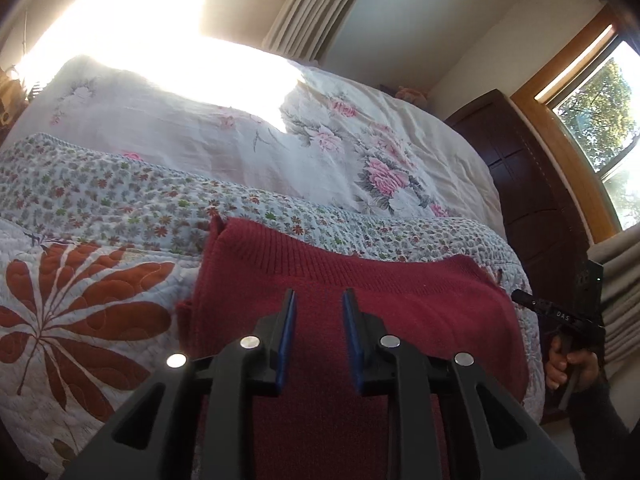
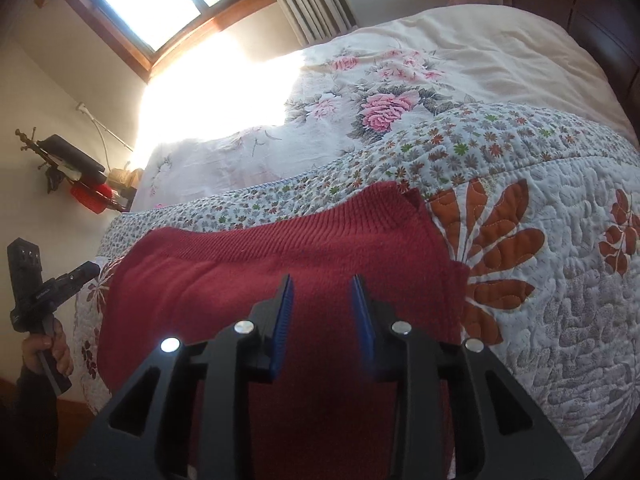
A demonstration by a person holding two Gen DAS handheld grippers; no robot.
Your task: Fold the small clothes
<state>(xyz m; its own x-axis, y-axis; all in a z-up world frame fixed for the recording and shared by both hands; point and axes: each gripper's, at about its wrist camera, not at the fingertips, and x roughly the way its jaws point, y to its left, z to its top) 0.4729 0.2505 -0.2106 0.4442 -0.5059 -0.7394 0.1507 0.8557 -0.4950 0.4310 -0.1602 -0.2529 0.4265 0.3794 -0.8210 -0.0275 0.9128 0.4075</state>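
A dark red knit garment (image 1: 400, 292) lies spread flat on the quilted bed cover (image 1: 88, 320), its ribbed band toward the far side. My left gripper (image 1: 319, 296) hovers over its near part, open, with only the fabric below showing between the blue pads. The right wrist view shows the same garment (image 2: 280, 248) from the opposite side, and my right gripper (image 2: 321, 282) is open above it too. Each gripper appears in the other's view, held by a hand off the bed's edge: the right gripper (image 1: 520, 298) and the left gripper (image 2: 92, 271).
A floral sheet (image 1: 320, 132) covers the far half of the bed, partly washed out by sunlight. A dark wooden headboard (image 1: 520, 168) stands at one end. Windows (image 2: 152, 4), curtains (image 1: 312, 4) and a small wall shelf with objects (image 2: 80, 176) surround the bed.
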